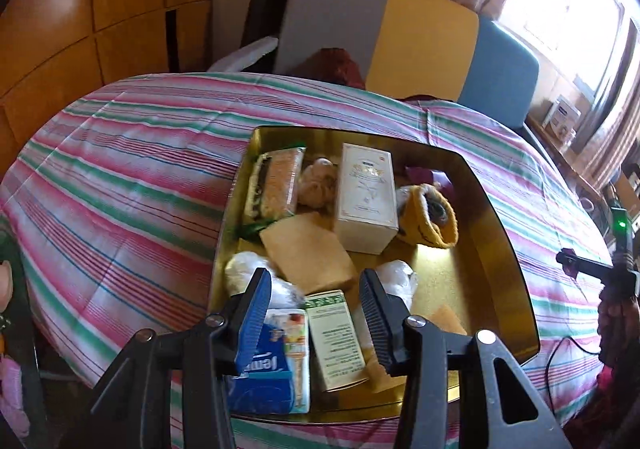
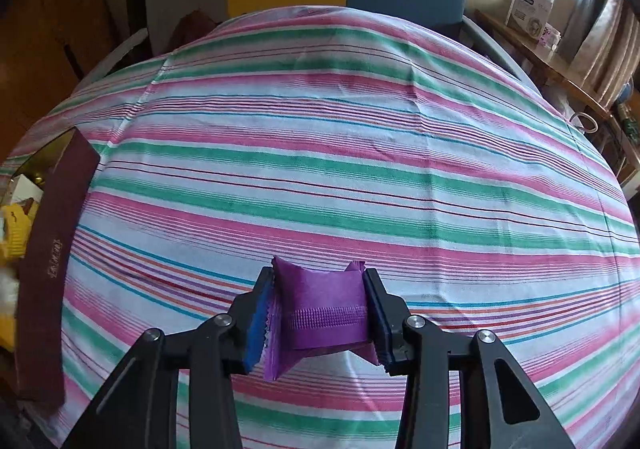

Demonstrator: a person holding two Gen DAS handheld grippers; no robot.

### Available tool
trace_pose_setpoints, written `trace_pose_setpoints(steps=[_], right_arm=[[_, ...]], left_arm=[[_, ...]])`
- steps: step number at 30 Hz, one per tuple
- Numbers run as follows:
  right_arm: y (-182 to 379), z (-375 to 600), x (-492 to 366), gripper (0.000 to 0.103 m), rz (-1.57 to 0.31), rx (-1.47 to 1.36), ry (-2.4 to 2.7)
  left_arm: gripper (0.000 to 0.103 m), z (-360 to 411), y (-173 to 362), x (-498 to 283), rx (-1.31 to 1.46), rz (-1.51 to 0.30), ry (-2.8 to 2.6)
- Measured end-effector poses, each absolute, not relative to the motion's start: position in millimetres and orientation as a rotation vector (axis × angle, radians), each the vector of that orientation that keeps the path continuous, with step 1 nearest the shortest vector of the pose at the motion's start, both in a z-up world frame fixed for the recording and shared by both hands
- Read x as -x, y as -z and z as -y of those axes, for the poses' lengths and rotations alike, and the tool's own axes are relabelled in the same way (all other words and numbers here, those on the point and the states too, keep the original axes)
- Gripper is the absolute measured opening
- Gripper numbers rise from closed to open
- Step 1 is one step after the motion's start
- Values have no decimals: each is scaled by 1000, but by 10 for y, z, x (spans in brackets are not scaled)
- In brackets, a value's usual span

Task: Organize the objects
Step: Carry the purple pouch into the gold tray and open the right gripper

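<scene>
A striped cloth (image 2: 340, 153) covers the counter, with a colourful chair (image 1: 400, 29) behind. The gold tray (image 1: 500, 233) holds boxes and packets under the half-open, empty left fingers (image 1: 256, 301). The right fingers (image 2: 376, 297) squeeze a purple packet (image 2: 320, 305) over bare cloth

Blue tissue pack (image 1: 276, 365) partly behind left claw (image 1: 314, 313), box (image 2: 44, 273) cut off by frame edge

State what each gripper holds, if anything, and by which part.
The right gripper pinches a purple packet across its two side edges. The left gripper holds nothing.
</scene>
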State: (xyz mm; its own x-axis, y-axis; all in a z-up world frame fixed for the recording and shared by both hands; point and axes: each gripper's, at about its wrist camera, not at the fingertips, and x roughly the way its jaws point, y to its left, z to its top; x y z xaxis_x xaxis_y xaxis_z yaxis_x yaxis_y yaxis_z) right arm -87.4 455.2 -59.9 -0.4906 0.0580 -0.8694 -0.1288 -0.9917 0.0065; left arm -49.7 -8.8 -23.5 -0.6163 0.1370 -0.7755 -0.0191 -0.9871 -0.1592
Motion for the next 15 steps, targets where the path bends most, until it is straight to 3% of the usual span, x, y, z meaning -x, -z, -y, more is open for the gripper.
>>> trace_pose_setpoints(steps=[9,15], right_arm=[[-25,-3257,590,44,46,1488,-2960],[-50,-2233,556,45,253,1608,-3087]], left_arm=[[46,183,233,441,1310,240,-2742],[46,271,180,363,1269,220,-2767]])
